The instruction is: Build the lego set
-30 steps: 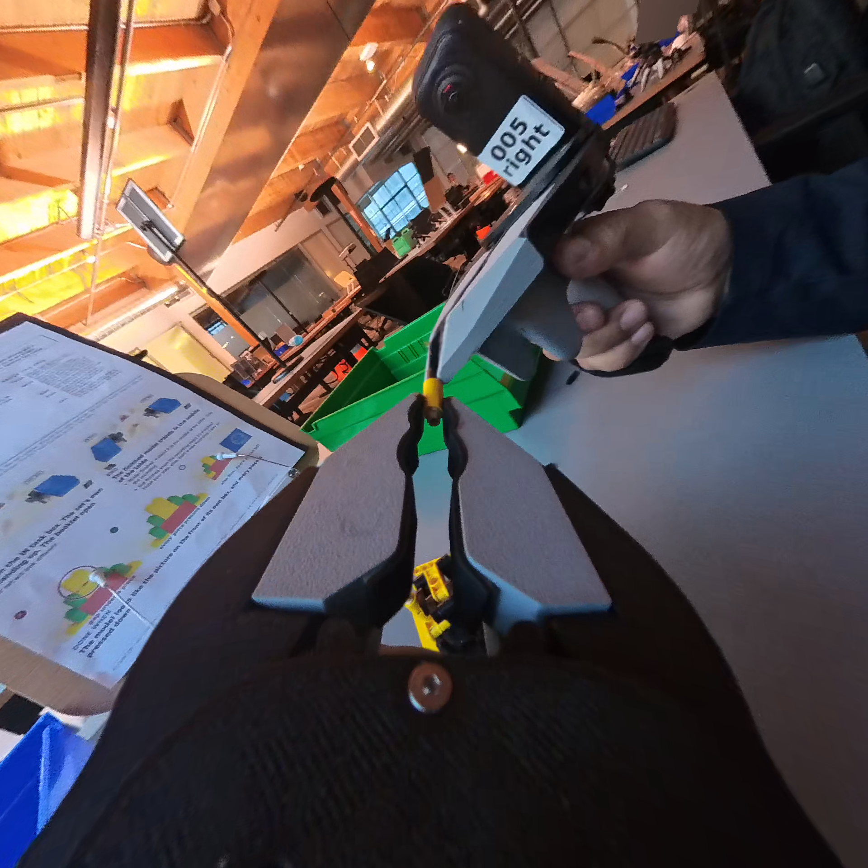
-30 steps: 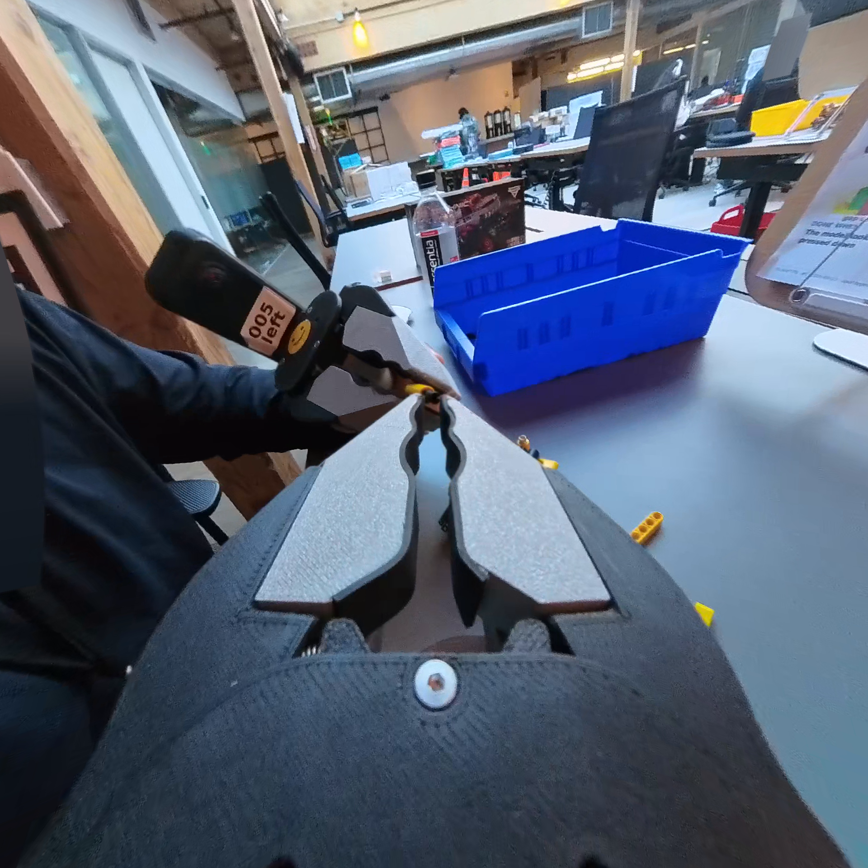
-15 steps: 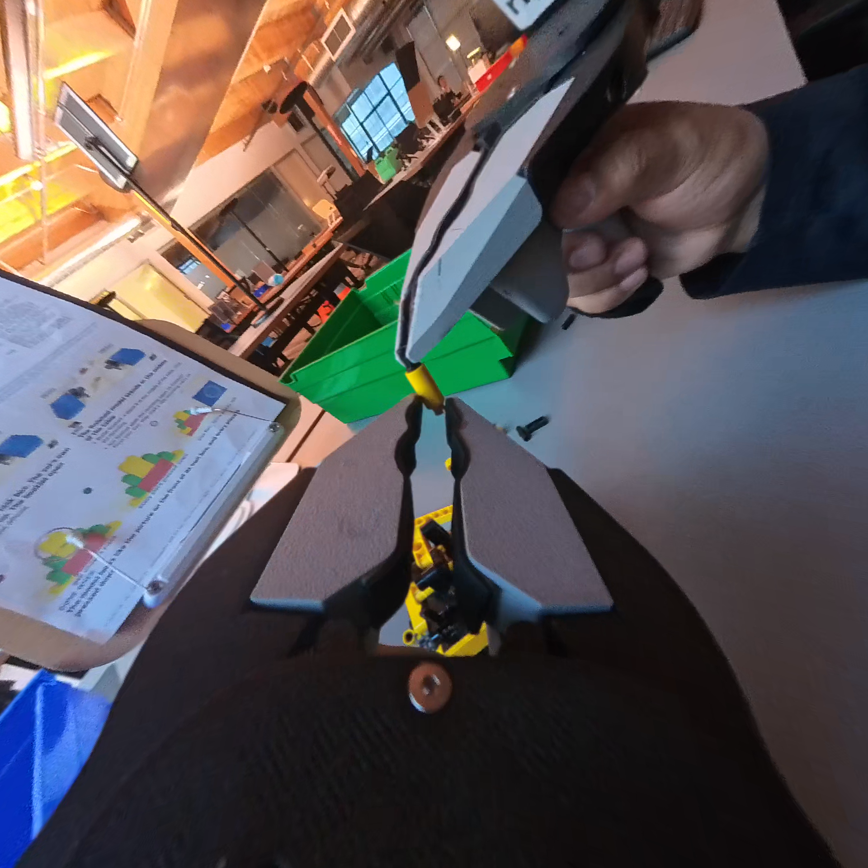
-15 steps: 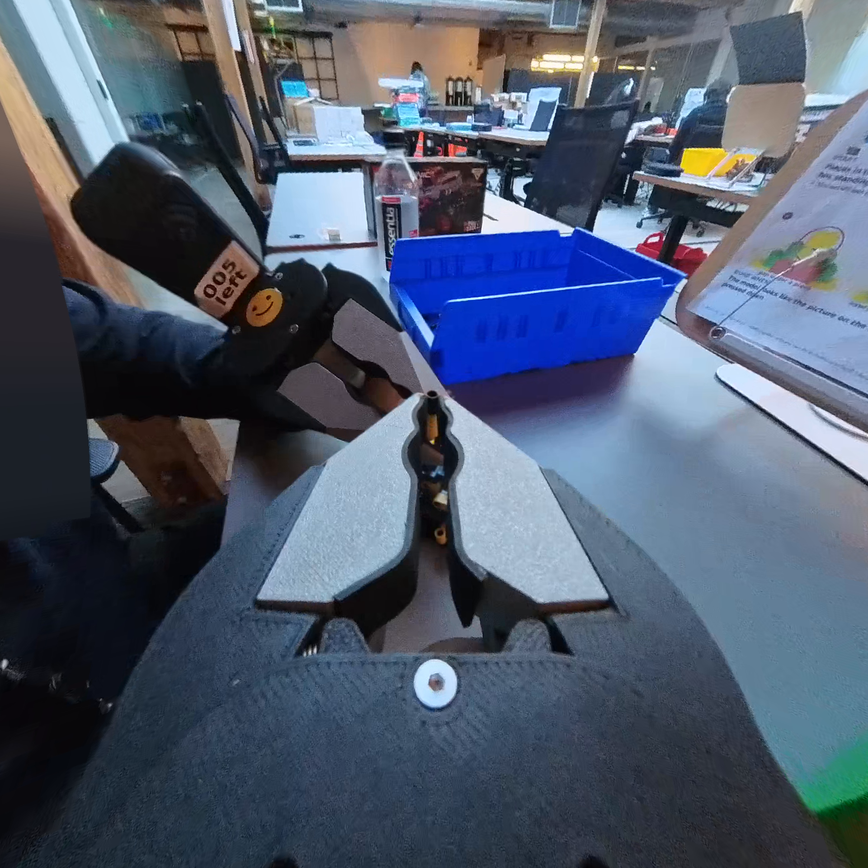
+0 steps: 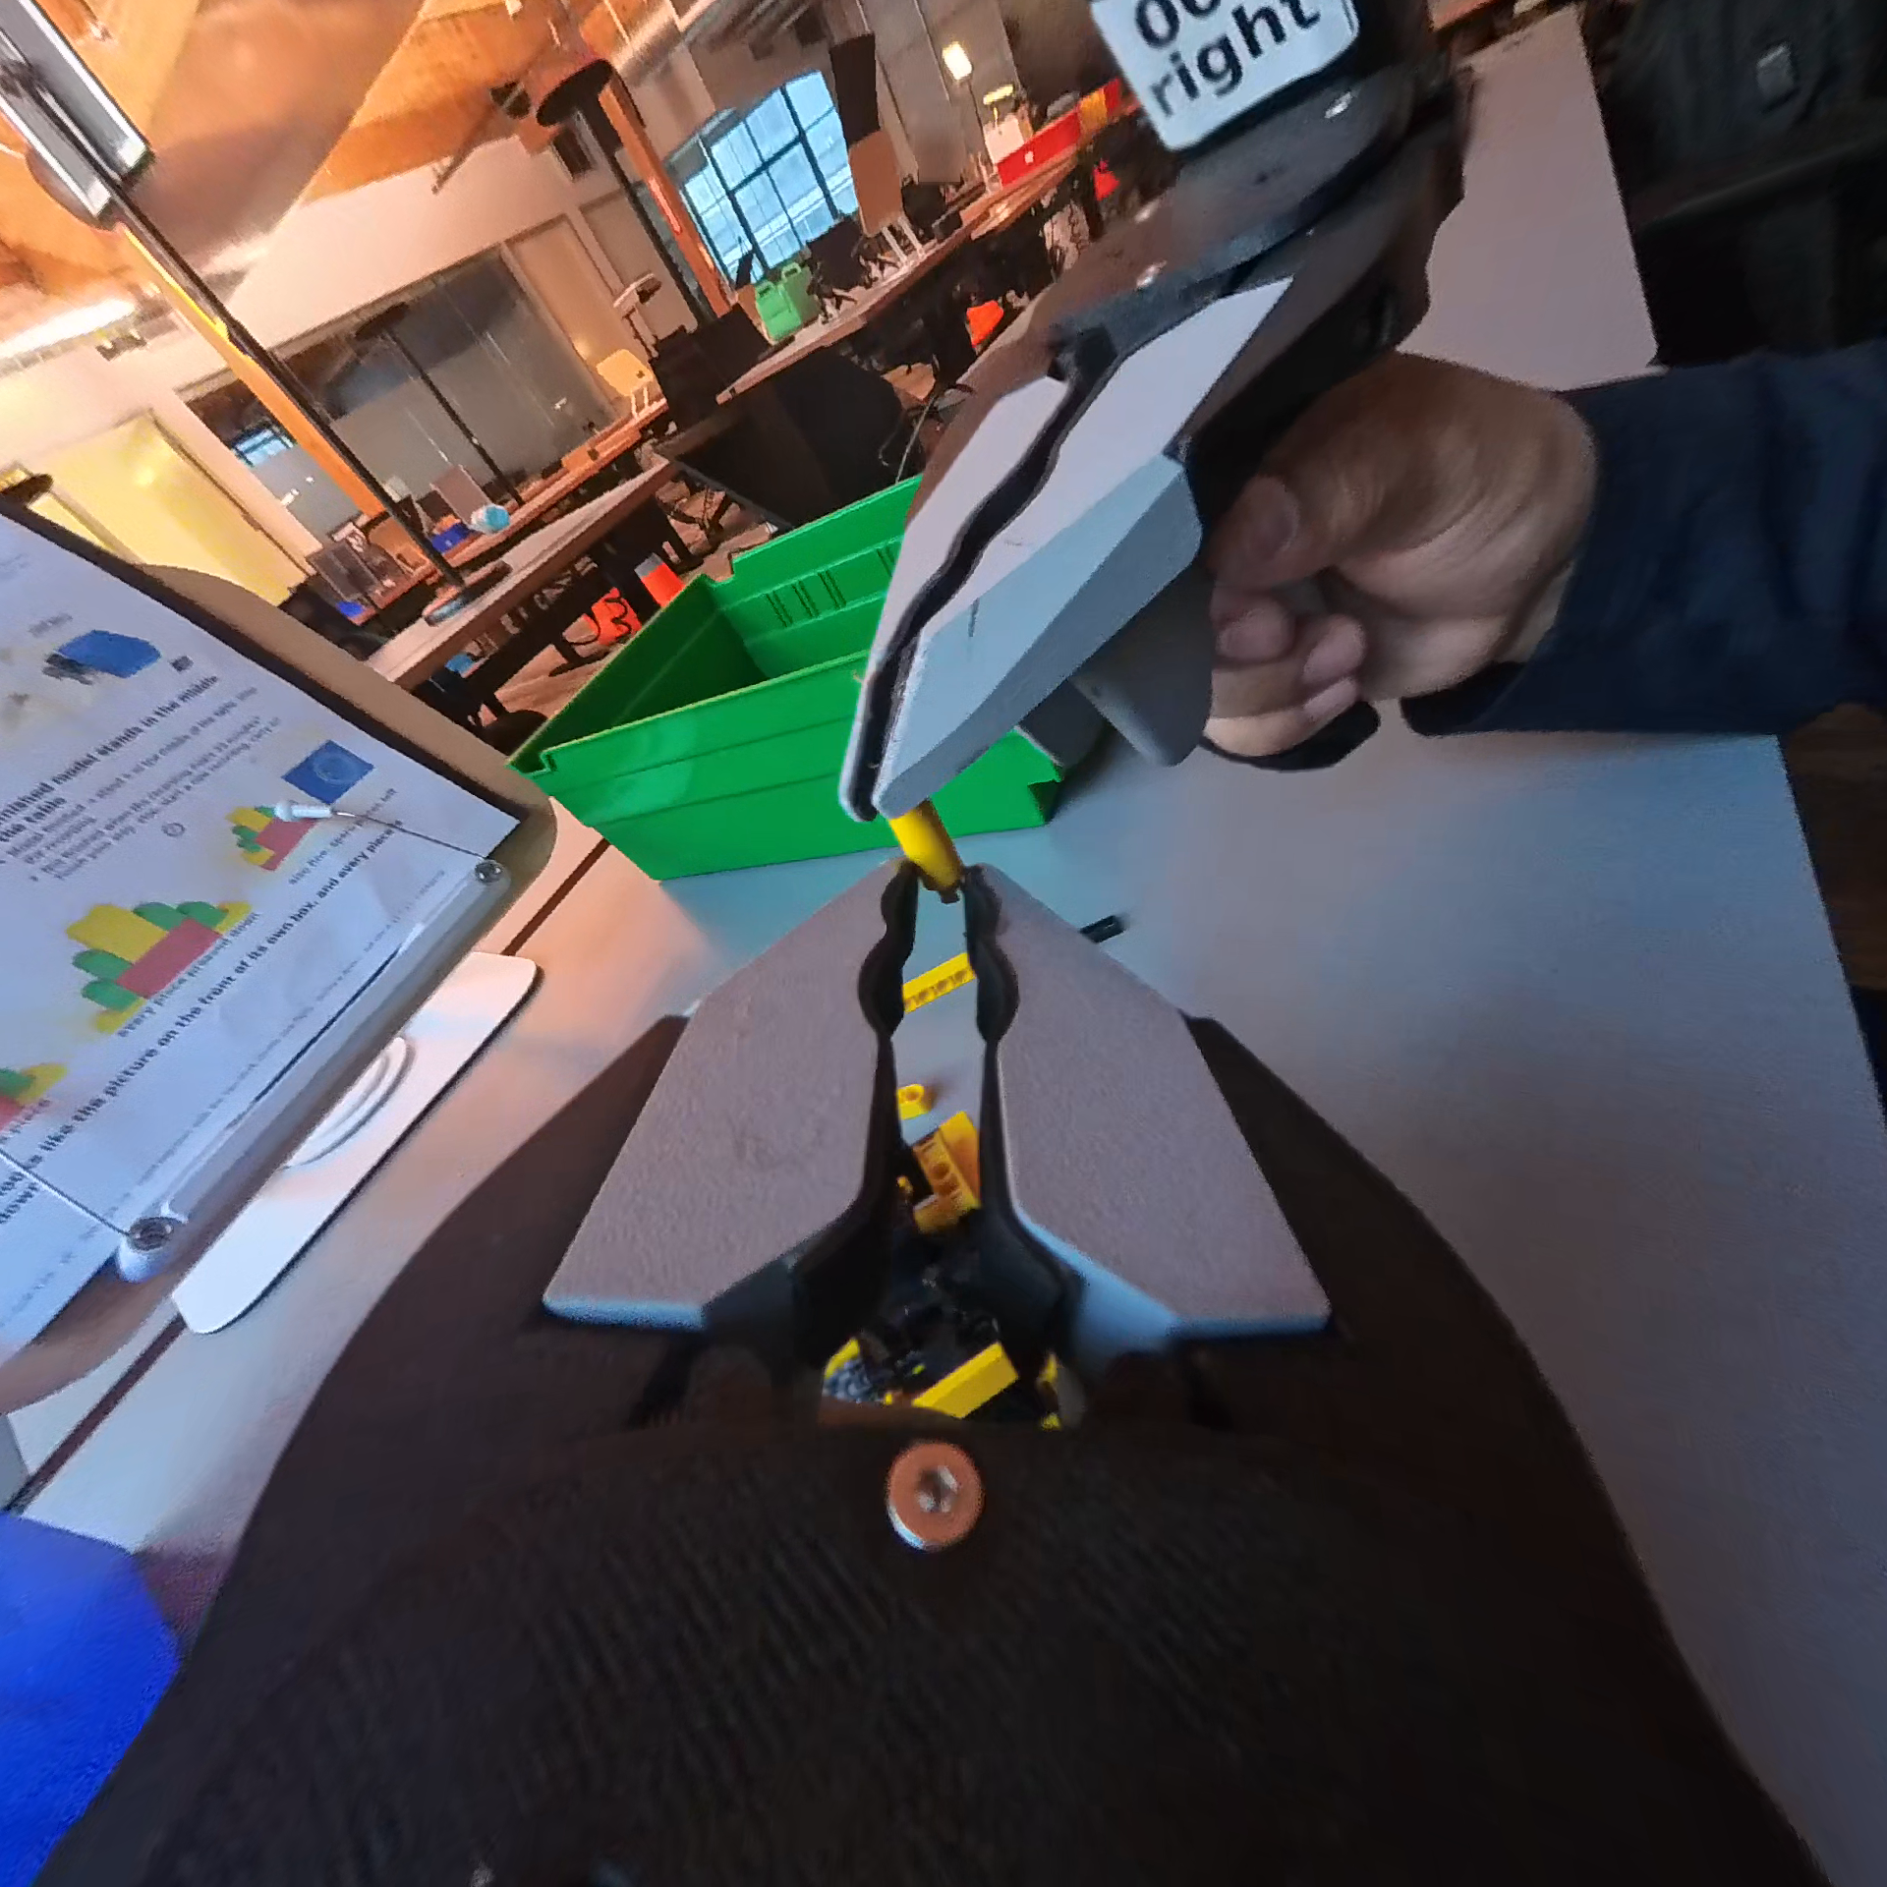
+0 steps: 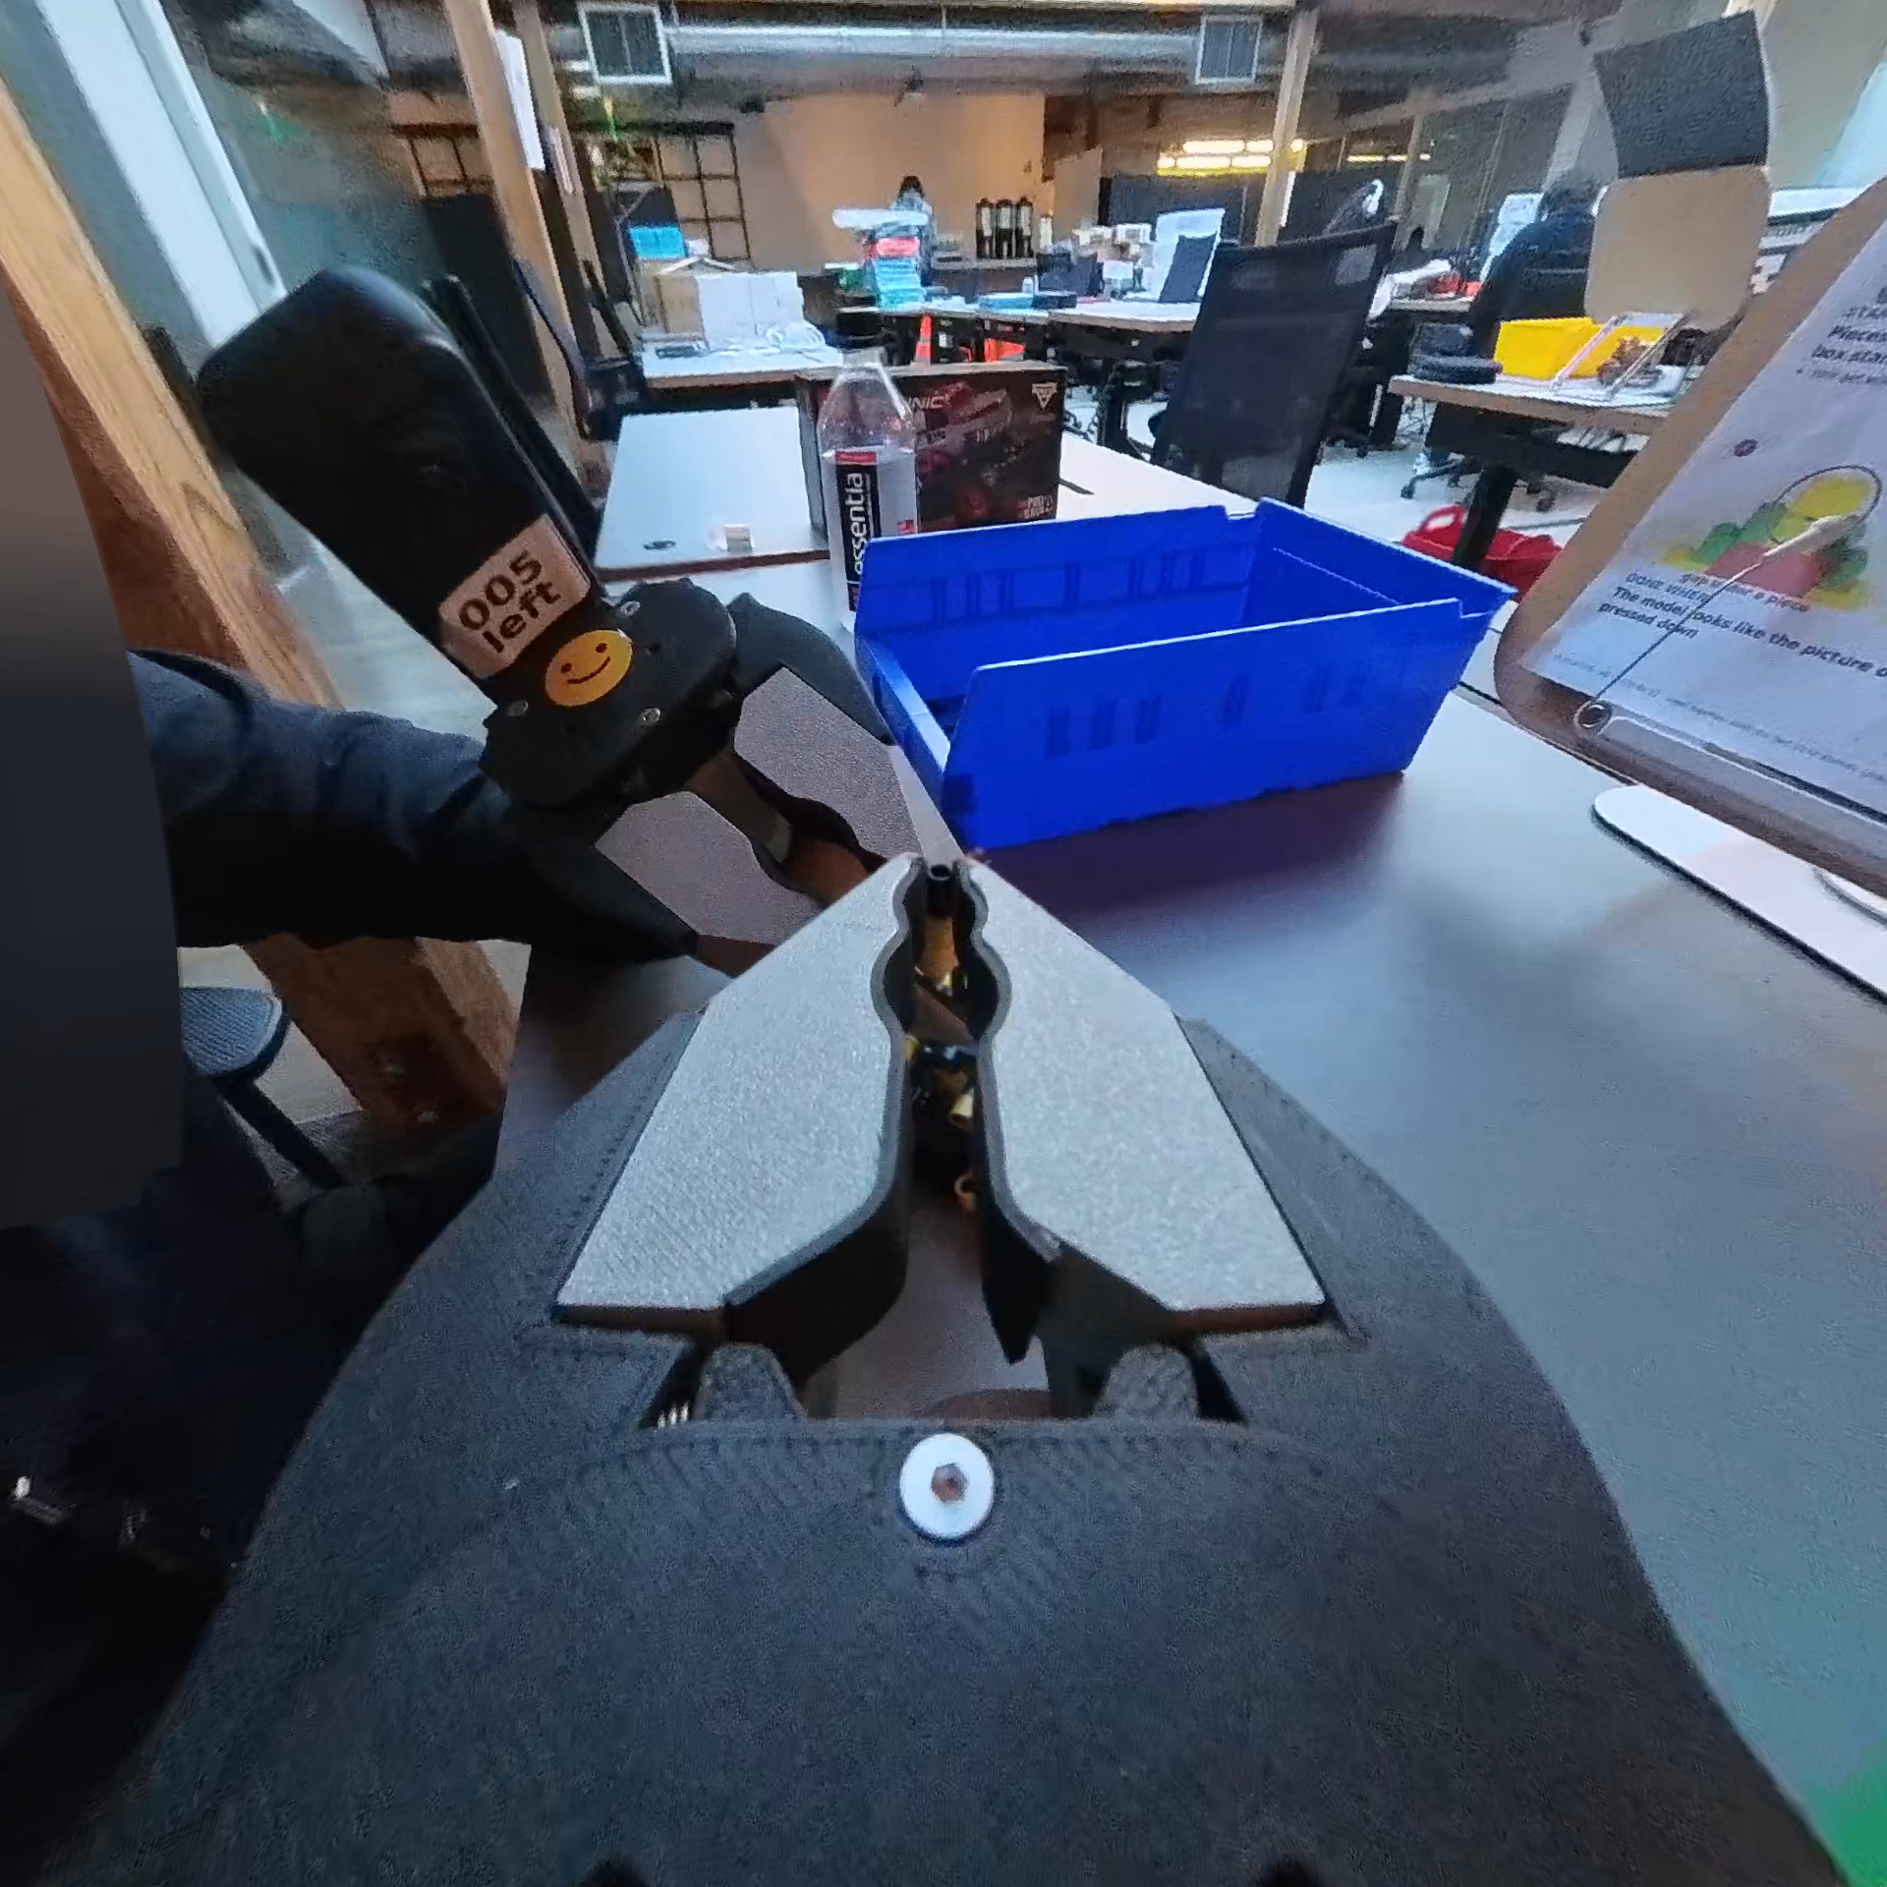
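Tip to tip, the left gripper (image 5: 934,890) and right gripper (image 5: 866,807) both pinch one small yellow piece (image 5: 927,844); a green bin (image 5: 715,735) sits just beyond.

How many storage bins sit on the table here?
2. The green bin is beyond the left gripper; the blue bin is beyond the right gripper. Others may be hidden.
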`<state>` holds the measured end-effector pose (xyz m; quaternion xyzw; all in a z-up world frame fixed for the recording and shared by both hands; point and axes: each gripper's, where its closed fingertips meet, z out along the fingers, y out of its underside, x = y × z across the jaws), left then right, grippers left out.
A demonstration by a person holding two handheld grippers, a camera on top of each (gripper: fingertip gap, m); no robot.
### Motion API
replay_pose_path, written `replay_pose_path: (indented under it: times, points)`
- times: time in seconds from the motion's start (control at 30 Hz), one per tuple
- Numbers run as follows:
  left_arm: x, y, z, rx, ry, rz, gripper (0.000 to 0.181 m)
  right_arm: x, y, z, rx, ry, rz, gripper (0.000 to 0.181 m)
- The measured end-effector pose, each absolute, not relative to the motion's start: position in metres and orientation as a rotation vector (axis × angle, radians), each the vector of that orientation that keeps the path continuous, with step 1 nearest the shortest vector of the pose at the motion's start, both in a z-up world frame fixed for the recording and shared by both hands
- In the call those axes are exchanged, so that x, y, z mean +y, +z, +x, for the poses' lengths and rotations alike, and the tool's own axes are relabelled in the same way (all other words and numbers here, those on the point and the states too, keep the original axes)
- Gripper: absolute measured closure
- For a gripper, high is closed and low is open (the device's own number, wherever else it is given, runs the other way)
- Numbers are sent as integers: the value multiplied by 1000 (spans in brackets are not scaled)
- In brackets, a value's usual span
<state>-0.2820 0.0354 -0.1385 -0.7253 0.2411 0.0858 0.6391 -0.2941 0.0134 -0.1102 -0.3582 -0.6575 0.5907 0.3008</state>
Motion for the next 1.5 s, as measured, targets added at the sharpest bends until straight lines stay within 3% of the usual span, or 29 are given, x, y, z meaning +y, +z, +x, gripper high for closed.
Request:
replay_pose_path:
  times: [0.3,0.6,0.7,0.8,1.5]
  points:
    - [35,-130,-275,424,-102,-1656,177,17,-102,-291,-1683,1790,-1007,179]
    - [36,-135,-279,444,-36,-1682,177,17,-105,-292,-1696,1793,-1003,179]
    - [37,-137,-279,451,-22,-1694,178,17,-107,-293,-1706,1780,-1011,170]
    - [36,-136,-278,454,-19,-1691,178,18,-106,-293,-1697,1806,-1015,180]
    - [39,-131,-279,376,-106,-1683,172,14,-109,-300,-1663,1830,-1019,179]
